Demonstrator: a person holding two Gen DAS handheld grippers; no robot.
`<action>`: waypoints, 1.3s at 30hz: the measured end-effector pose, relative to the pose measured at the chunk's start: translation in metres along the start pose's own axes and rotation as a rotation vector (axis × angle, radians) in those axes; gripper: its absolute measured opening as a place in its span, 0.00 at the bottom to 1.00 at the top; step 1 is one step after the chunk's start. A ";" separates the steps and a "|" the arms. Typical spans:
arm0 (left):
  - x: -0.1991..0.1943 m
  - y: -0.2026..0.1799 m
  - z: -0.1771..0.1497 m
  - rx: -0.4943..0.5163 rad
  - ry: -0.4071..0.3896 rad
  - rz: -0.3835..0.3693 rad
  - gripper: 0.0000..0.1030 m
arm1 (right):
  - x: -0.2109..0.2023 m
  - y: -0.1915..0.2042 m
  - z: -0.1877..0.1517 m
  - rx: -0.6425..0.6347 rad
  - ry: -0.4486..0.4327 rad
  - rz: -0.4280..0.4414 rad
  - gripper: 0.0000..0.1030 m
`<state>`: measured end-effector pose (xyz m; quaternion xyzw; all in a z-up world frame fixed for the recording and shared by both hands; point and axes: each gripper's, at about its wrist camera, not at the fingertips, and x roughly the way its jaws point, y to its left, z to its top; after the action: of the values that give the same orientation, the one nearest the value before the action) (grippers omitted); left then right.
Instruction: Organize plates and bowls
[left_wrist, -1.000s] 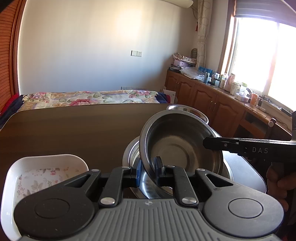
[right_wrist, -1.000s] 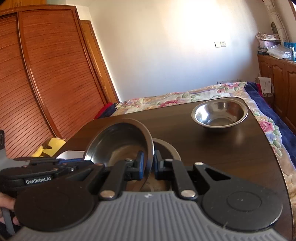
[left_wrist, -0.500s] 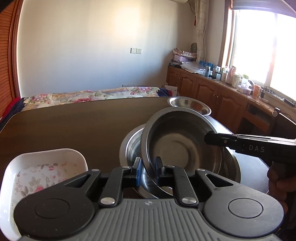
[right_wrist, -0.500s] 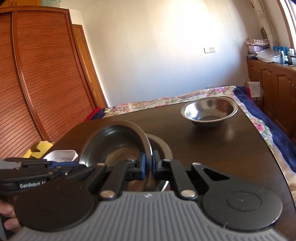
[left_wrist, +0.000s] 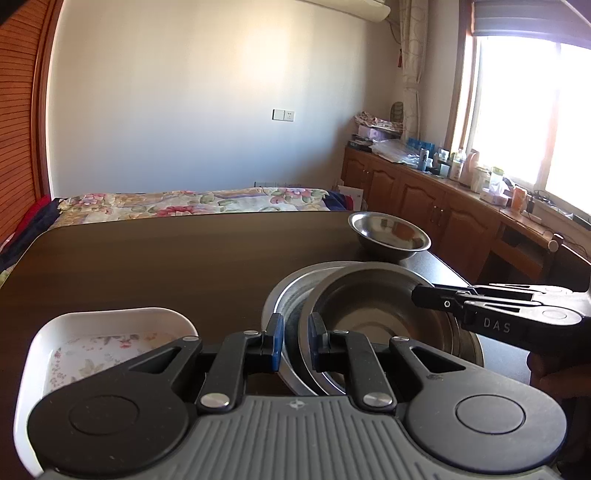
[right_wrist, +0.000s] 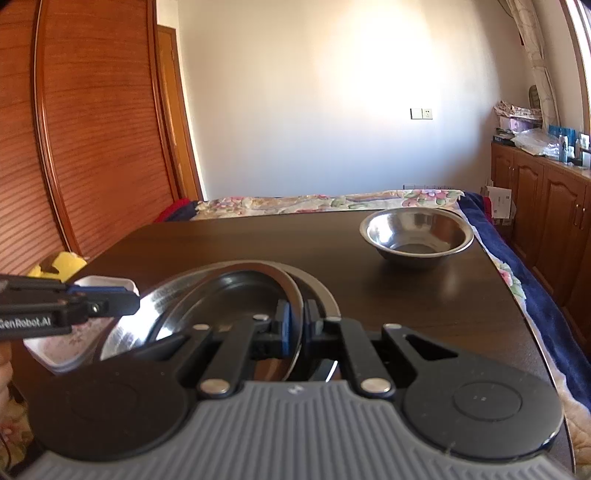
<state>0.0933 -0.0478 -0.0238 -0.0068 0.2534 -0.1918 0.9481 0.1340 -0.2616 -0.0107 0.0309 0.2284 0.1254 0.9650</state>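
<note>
A dark wooden table (left_wrist: 147, 258) fills the lower half of both views, with a flowered bed (left_wrist: 192, 201) beyond its far edge.

On the near part of the table sits a wide steel plate (left_wrist: 291, 291). A steel bowl (left_wrist: 369, 306) lies inside it, tilted, its left rim raised and leaning toward the plate's left side.

The left gripper (left_wrist: 296, 341) straddles the bowl's near rim with its jaws spread; a clear gap shows between the left blue pad and the metal, so nothing is pinched.

The right gripper (right_wrist: 298, 330) reaches in from the opposite side, its jaws likewise parted around the bowl's rim (right_wrist: 295, 306), with the rim standing free between the pads. In the left wrist view its fingers (left_wrist: 436, 297) lie over the bowl's right edge.

A white tray (left_wrist: 48, 339) with a floral base sits on the table to the left of the plate, close but apart from it.

A second bowl (right_wrist: 417, 236), smaller, stands upright and alone at the table's far right corner, well apart from the plate.
</note>
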 end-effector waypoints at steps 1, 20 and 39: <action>0.000 0.001 0.000 -0.001 -0.001 0.002 0.15 | 0.001 0.002 0.000 -0.011 0.002 -0.004 0.10; 0.000 -0.006 -0.002 0.015 -0.005 0.008 0.44 | 0.005 0.012 -0.002 -0.033 -0.018 -0.020 0.14; -0.002 -0.012 0.001 0.055 -0.033 0.042 0.81 | -0.017 0.004 0.000 0.016 -0.090 -0.028 0.16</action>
<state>0.0880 -0.0580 -0.0203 0.0211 0.2325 -0.1787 0.9558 0.1183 -0.2626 -0.0023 0.0409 0.1862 0.1085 0.9757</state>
